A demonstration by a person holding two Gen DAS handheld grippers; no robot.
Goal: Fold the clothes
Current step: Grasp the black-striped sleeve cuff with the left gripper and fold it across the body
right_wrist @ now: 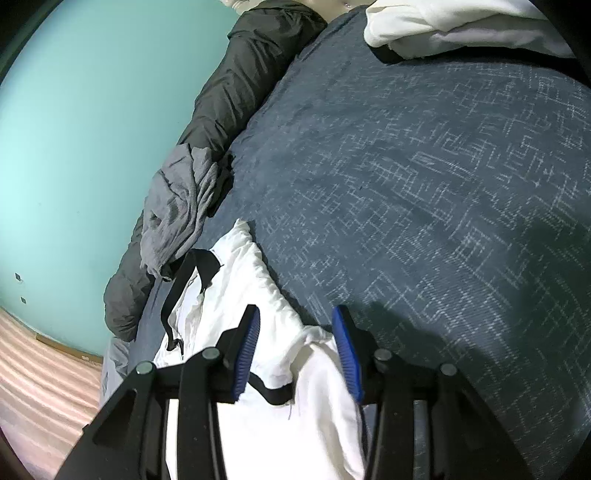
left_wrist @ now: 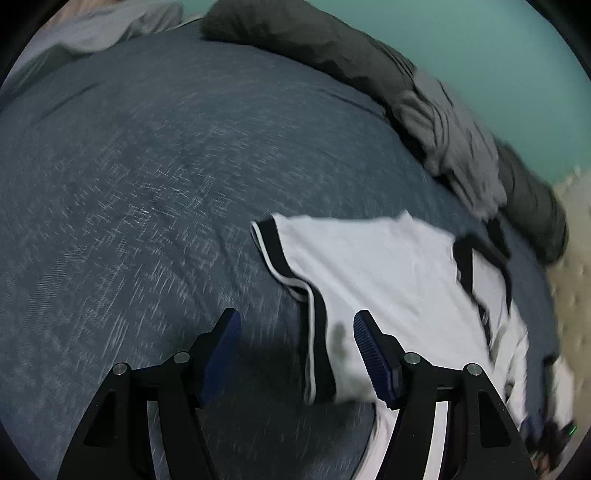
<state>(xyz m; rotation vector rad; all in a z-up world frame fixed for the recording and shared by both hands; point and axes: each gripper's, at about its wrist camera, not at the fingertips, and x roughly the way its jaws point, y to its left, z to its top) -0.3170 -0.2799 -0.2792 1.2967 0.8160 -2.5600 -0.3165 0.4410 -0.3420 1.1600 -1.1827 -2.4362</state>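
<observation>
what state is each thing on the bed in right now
white garment with black trim: partly folded, flat on the bed
crumpled grey cloth: unfolded, bunched at the bed edge
dark olive jacket: unfolded, lying along the wall side
white clothes pile: heaped at the far corner
left tool: open, nothing gripped
right tool: open over the white fabric

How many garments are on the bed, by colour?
White with black trim: 1, the white garment by the tongs
Grey: 1, the crumpled grey garment
Dark olive: 1, the olive garment
White, far corner: 1, the white pile
Total: 4
</observation>
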